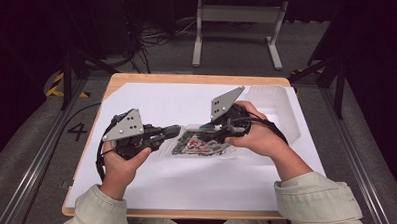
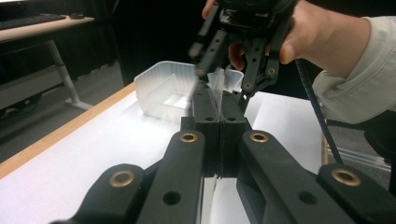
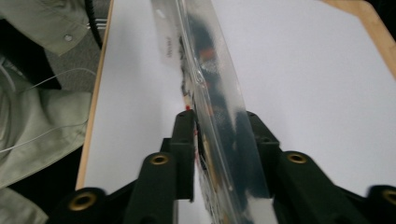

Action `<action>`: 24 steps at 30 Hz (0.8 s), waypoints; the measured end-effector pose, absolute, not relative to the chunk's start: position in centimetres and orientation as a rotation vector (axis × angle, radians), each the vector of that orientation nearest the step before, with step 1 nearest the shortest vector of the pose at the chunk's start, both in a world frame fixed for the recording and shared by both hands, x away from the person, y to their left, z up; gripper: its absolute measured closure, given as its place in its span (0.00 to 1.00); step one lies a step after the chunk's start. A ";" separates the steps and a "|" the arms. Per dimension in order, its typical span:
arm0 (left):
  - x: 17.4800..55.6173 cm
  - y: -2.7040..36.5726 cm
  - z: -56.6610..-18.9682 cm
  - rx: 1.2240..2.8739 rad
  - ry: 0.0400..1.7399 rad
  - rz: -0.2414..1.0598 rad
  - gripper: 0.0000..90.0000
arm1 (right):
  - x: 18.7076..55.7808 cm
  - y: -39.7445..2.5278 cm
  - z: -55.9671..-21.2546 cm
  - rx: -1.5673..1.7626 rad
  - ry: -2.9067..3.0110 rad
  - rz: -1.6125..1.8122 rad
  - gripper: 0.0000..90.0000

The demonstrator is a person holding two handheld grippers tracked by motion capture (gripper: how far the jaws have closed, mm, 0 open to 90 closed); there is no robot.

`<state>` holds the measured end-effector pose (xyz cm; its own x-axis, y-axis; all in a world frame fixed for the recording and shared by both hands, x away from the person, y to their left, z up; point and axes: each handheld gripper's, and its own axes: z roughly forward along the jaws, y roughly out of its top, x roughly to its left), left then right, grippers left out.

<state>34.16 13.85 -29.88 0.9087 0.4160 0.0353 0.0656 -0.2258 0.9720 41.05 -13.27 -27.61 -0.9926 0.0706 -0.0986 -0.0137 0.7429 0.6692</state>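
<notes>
Clamped edge-on between the pressed-together jaws of the left gripper (image 2: 218,100) and pinched at its far end by the right gripper (image 1: 206,128), the clear bag (image 1: 200,143) is held just above the desk (image 1: 184,186), where opposing pulls could tear it.

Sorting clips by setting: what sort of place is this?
Probably a lab recording station: a paper-covered table in a dark room, cables on the floor behind, and a handheld tool in each hand.
</notes>
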 end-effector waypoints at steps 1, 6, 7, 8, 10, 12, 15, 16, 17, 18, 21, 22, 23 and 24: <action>34.2 13.9 -29.9 1.780 0.364 0.339 0.99 | 40.9 -13.3 -27.5 0.051 2.833 1.072 0.80; 34.2 13.9 -29.9 1.770 0.368 0.352 0.97 | 40.8 -13.2 -27.3 0.028 2.834 1.053 0.83; 34.2 14.0 -30.0 1.761 0.375 0.348 0.97 | 40.8 -13.2 -27.2 0.024 2.832 1.053 0.83; 34.3 14.0 -30.0 1.751 0.381 0.344 0.94 | 40.8 -13.1 -27.2 0.020 2.830 1.049 0.83; 34.3 14.1 -30.1 1.727 0.399 0.350 0.82 | 40.8 -13.1 -27.1 0.027 2.824 1.047 0.84; 34.3 14.3 -30.1 1.704 0.416 0.362 0.64 | 40.9 -13.3 -26.9 0.049 2.820 1.054 0.84; 34.2 14.7 -29.8 1.674 0.446 0.403 0.40 | 41.1 -13.9 -26.6 0.088 2.798 1.077 0.84; 34.2 14.9 -29.8 1.668 0.452 0.417 0.37 | 41.2 -14.1 -26.6 0.100 2.793 1.085 0.84; 34.1 15.0 -29.7 1.670 0.461 0.426 0.34 | 41.4 -14.4 -26.5 0.117 2.778 1.104 0.84; 34.1 15.2 -29.8 1.668 0.467 0.438 0.33 | 41.4 -14.6 -26.4 0.128 2.771 1.114 0.84; 34.1 15.6 -29.9 1.669 0.489 0.445 0.27 | 41.6 -15.5 -26.2 0.164 2.743 1.176 0.84; 34.1 15.8 -30.0 1.667 0.496 0.451 0.27 | 41.7 -15.7 -26.1 0.171 2.731 1.199 0.84; 34.2 16.0 -30.0 1.668 0.504 0.451 0.26 | 41.7 -16.0 -25.9 0.185 2.718 1.222 0.84; 34.2 16.2 -30.0 1.661 0.513 0.458 0.25 | 41.7 -16.2 -25.7 0.193 2.700 1.244 0.84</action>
